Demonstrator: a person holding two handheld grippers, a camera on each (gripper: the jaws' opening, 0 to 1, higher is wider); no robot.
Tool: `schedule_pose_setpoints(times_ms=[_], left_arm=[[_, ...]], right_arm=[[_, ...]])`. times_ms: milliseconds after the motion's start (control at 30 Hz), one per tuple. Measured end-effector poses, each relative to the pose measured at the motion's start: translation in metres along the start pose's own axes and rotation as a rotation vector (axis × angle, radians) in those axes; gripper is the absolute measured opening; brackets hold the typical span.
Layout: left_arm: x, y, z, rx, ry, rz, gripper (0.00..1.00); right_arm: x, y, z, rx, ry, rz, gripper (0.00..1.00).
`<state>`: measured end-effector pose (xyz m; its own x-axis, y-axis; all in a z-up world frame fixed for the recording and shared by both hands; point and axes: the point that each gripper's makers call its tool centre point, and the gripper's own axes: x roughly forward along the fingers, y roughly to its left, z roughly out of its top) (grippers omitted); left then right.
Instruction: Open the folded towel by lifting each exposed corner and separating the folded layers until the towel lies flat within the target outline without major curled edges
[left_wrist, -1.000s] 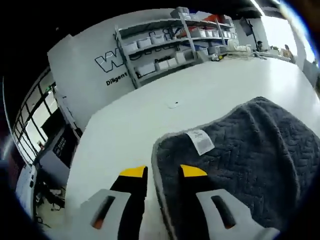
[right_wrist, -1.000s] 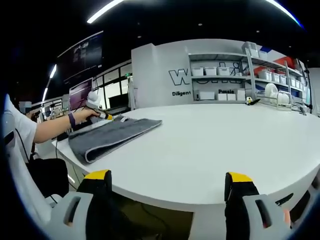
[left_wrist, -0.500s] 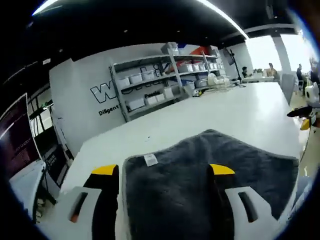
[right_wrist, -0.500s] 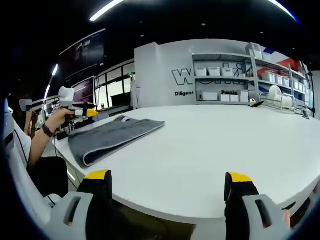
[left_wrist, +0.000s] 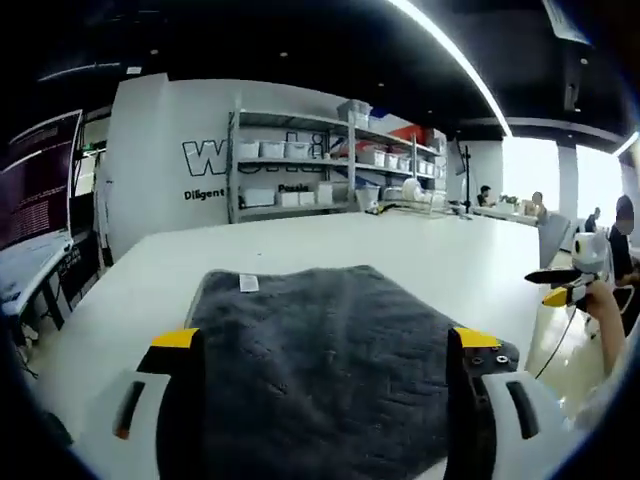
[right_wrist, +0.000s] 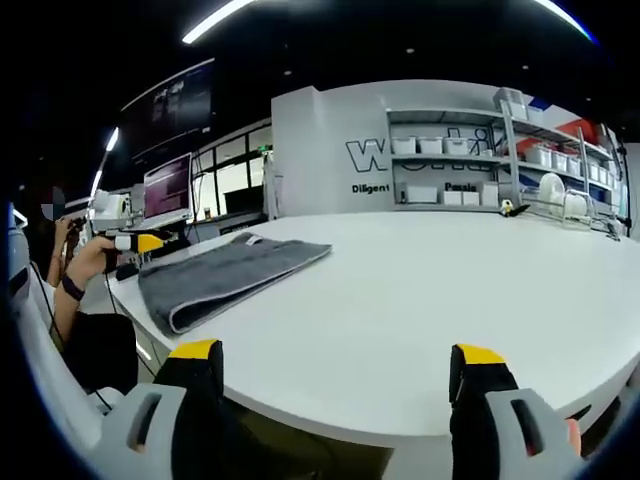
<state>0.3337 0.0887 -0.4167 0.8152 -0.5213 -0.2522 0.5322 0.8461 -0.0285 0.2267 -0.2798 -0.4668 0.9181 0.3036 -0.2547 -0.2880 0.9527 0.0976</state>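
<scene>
The left claw (left_wrist: 322, 350) stands spread wide and holds nothing. Its two yellow-tipped jaws frame the near edge of the folded towel (left_wrist: 320, 340), which lies between and beyond them on the white tabletop (left_wrist: 450, 250). In the right gripper view the left claw (right_wrist: 140, 243) hovers just off the tabletop's edge, beside the towel (right_wrist: 225, 272), apart from the cloth. The right claw (right_wrist: 335, 365) is likewise spread and empty, low at the near rim of the tabletop (right_wrist: 450, 290), well apart from the towel.

The towel is dark grey, thick and folded into a flat stack. A rounded fold runs along the edge nearest the right claw. A small white label (left_wrist: 247, 284) sits near the far-left corner in the left gripper view. No target outline can be made out on the tabletop.

Judged procedure for the step in hand, taking a first corner:
1. Lower one jaw to the tabletop at an exposed corner, not at the fold.
2. Slide it under the top layer only, then pinch.
3. Lift low and carry the layer outward, so the lower layers stay put.
4. Bring the right claw nearer to pin the stack if it drags.

Beyond the tabletop stand shelves (left_wrist: 300, 160) of white bins against a lettered wall.
</scene>
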Motion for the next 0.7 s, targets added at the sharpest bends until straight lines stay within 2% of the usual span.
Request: schedule_pose_setpoints(times_ms=[167,300,367,433,533,633,700], left_arm=[[0.001,-0.006,-0.011,-0.009,0.025,-0.002,0.99],[0.009,-0.012,-0.03,-0.02,0.072,-0.004,0.99],[0.013,-0.014,-0.043,-0.056,0.11,0.001,0.99],[0.016,-0.014,-0.05,-0.063,0.122,0.006,0.99],[0.019,-0.012,-0.057,-0.074,0.133,0.04,0.99],[0.021,-0.004,-0.068,-0.049,0.173,0.113,0.99],[0.023,-0.002,-0.073,-0.069,0.188,0.147,0.99]], right_arm=[[0.001,0.004,-0.002,0.002,0.002,0.006,0.96],[0.001,0.004,-0.004,0.004,0.007,0.003,0.96],[0.001,0.003,-0.004,0.004,0.01,0.002,0.96],[0.001,0.003,-0.004,0.004,0.01,0.001,0.96],[0.001,0.003,-0.003,0.003,0.008,0.002,0.96],[0.001,0.003,-0.003,0.003,0.01,0.002,0.96],[0.002,0.003,-0.004,0.005,0.011,0.002,0.96]])
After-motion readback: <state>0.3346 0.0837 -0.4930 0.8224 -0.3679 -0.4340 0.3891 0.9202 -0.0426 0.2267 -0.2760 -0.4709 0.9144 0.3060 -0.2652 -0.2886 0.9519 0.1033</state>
